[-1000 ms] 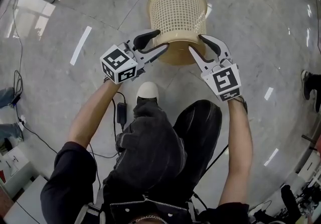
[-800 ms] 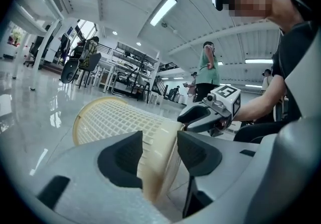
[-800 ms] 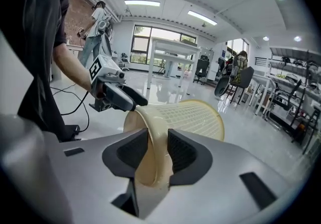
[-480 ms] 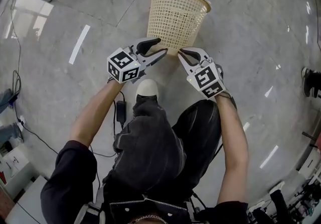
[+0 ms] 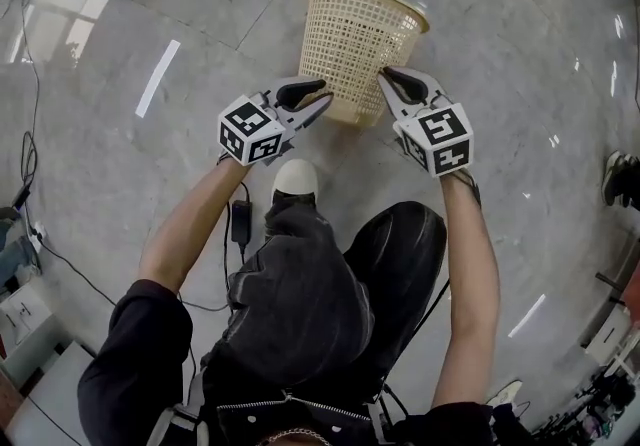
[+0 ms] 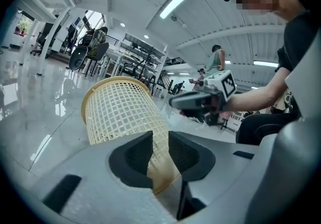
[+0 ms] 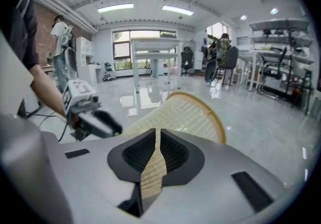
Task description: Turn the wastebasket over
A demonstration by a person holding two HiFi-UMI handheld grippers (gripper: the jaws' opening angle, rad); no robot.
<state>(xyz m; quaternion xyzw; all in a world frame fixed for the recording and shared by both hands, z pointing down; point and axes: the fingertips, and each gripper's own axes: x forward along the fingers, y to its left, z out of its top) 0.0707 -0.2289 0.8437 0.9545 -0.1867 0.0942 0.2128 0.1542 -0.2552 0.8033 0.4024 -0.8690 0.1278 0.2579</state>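
The beige mesh wastebasket (image 5: pixel 355 44) rests tipped on the grey floor, its mouth turned away from me and its narrow base nearest me. My left gripper (image 5: pixel 318 96) is at the base's left side. Its jaws are closing, and the basket's lower edge (image 6: pixel 120 112) shows in the gap without the pads pressing on it. My right gripper (image 5: pixel 390 79) is against the right side of the base with its jaws shut. Only a thin slit remains between them, with the basket (image 7: pixel 175 112) showing beyond it. Each gripper view also catches the other gripper across the basket.
My white shoe (image 5: pixel 294 179) stands just behind the basket's base, with a black power adapter (image 5: pixel 241 219) and cable to its left. Another person's shoe (image 5: pixel 620 179) is at the right edge. Desks, chairs (image 6: pixel 85 52) and a standing person (image 6: pixel 215 62) lie farther off.
Both grippers have sunk toward the floor beside the basket. The right gripper's jaws have closed and the left's have narrowed. The basket's mouth now points farther away from me.
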